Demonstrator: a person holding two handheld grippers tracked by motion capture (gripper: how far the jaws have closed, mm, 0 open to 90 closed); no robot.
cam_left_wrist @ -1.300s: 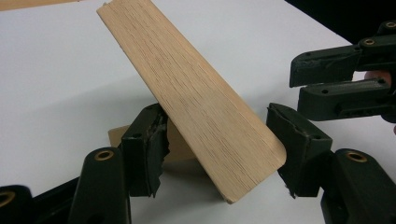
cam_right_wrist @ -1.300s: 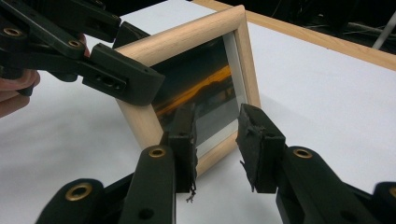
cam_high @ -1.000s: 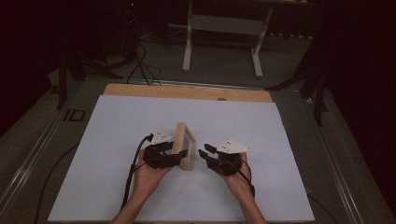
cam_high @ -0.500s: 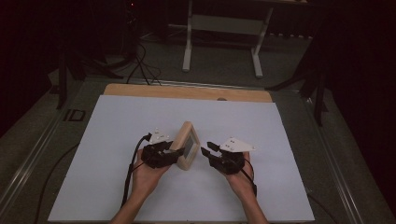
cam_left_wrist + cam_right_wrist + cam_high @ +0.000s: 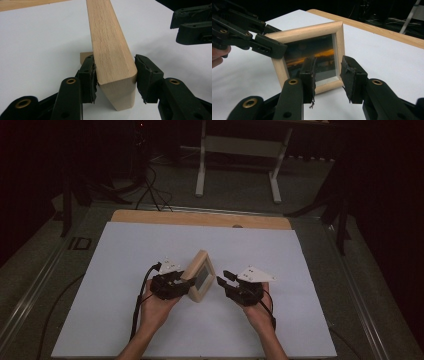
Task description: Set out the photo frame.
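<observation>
The left tool [image 5: 115, 80] has just been closing and now clamps the wooden picture frame [image 5: 199, 276] by its edge, tilted on the white bench [image 5: 125, 250]; the right tool [image 5: 327, 75] stands open just beside its glass, not touching.

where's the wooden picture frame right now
In the high view the wooden picture frame stands tilted near the middle of the white table, clamped at its edge by the left gripper, with the right gripper open just beside it.
</observation>
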